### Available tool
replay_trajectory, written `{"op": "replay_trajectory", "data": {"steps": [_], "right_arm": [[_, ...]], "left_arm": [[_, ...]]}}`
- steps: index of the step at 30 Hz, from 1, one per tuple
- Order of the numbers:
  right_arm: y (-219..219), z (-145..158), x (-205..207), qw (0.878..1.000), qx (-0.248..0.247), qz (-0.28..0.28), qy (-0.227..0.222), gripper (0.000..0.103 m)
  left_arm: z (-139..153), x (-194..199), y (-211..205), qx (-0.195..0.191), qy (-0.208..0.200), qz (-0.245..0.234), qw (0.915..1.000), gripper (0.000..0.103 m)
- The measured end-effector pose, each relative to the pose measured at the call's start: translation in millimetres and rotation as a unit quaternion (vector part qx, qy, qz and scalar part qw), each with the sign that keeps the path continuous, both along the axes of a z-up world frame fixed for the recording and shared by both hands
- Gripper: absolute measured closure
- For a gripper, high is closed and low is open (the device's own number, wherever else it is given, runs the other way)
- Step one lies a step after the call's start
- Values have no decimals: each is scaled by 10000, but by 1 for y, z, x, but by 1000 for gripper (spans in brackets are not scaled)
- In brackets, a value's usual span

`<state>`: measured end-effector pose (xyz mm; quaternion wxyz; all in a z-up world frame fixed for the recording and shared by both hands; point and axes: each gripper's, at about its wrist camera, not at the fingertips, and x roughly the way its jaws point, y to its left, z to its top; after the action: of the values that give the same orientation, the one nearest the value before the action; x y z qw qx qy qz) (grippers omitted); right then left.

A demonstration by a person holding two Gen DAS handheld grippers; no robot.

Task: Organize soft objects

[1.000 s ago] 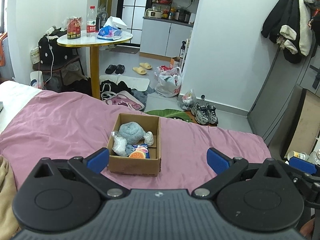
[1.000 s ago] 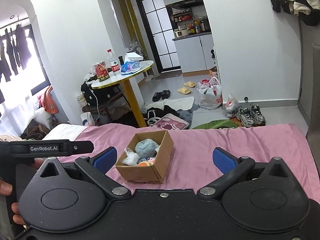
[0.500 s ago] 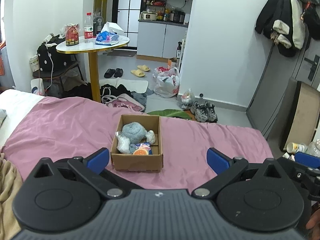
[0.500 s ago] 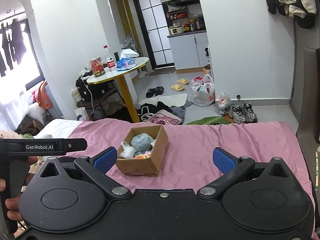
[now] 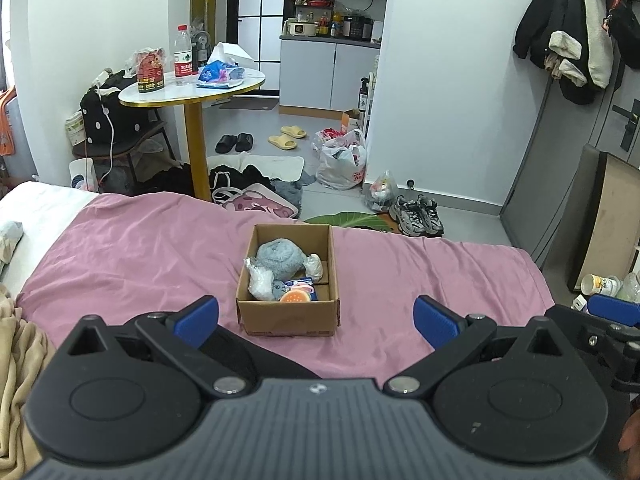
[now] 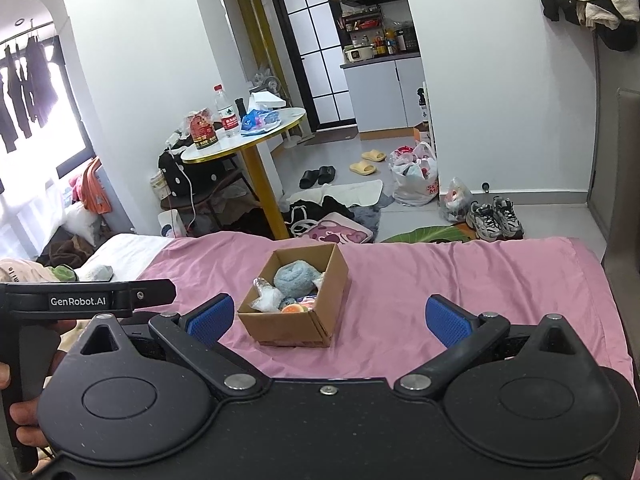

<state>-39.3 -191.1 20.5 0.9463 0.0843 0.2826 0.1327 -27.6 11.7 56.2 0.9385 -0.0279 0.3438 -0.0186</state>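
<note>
— Pink bedding (image 5: 140, 248) covers the bed, and one cardboard box (image 5: 289, 316) sits on it, about in the middle. Do you see it?

— Yes, one box, open at the top. Count what's inside for me.

— One fluffy blue soft toy (image 5: 279, 257) at the far end. Two clear-wrapped white bundles, one to its left (image 5: 259, 282) and one to its right (image 5: 314, 266). One round orange piece (image 5: 295, 297) against the near wall, with a blue packet (image 5: 302, 283) just behind it. More than that I cannot tell apart.

— And the grippers?

— Two. The left gripper (image 5: 316, 318) hangs over the bed with its fingers (image 5: 198, 320) spread wide, holding nothing; the box shows between them. The right gripper (image 6: 329, 318) is likewise spread and empty, its fingers (image 6: 444, 322) apart, near the box but not touching it.

— Beyond the bed?

— One round surface (image 6: 244, 142) on a yellow leg, carrying one water bottle (image 6: 227, 111) and one red-labelled jar (image 6: 203, 128). On the floor, one pair of black slippers (image 6: 318, 176), one pair of yellow slippers (image 6: 368, 162) and one pair of sneakers (image 6: 494, 218).

— Any hands?

— One hand (image 6: 24, 420) grips the left device's handle at the edge of the right view.
</note>
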Motion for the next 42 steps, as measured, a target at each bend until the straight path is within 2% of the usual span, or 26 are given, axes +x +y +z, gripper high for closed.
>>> {"op": "replay_trajectory", "data": {"steps": [42], "right_arm": [[6, 0, -6, 9999, -13, 111, 27, 0]], "left_arm": [[0, -5, 7, 31, 105, 34, 9999, 0]]}}
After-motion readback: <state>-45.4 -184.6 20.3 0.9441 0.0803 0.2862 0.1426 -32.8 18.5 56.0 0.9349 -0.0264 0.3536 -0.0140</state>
